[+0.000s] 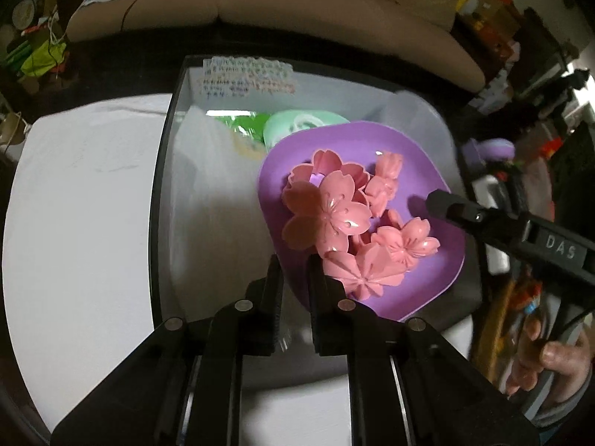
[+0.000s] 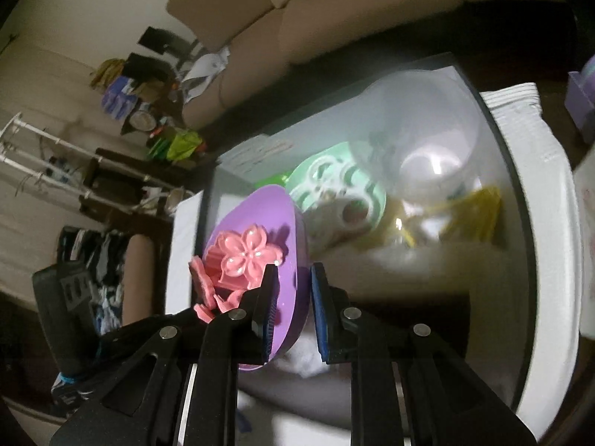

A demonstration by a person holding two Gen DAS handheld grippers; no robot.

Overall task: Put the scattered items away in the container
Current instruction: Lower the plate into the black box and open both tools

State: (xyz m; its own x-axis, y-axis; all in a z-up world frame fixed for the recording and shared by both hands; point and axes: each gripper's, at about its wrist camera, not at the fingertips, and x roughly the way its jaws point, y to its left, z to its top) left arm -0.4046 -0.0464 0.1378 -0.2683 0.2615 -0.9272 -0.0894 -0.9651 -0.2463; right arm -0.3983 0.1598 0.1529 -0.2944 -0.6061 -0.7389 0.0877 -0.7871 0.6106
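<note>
Over the open container (image 1: 167, 171), a clear plastic box w/ dark rim on a white table (image 1: 81, 200), both grippers hold one purple dish (image 1: 438, 260). Left gripper (image 1: 293, 282) has its jaws clenched on the near rim of the dish; right gripper (image 2: 293, 297) has the opposite rim between its jaws, inner pad touching the dish, but there is a small gap on the outer side, so I cannot tell if it really pinches.

Risk, as I judge it: the dish is clearly tilted in the right wrist view, and the pink flower pieces (image 1: 334, 215) lie loose in it, approx. six of them. Some already hang at the low edge near the right gripper. If the tilt grows, or one gripper lets go before the other, the flowers can slide out; maybe into the box, which is fine, but maybe over the rim onto the table. Also the dish could land on things below and stay crooked.

Contents of the box: a mint green round piece (image 2: 334, 189) w/ white cut-out rings, a clear round bowl or lid (image 2: 420, 126), something yellow (image 2: 472, 219), a bright green item (image 1: 245, 126), and a paper w/ handwriting (image 1: 249, 78) at the far wall. It is already quite full, so free space for the dish seems mostly on the left side.
</note>
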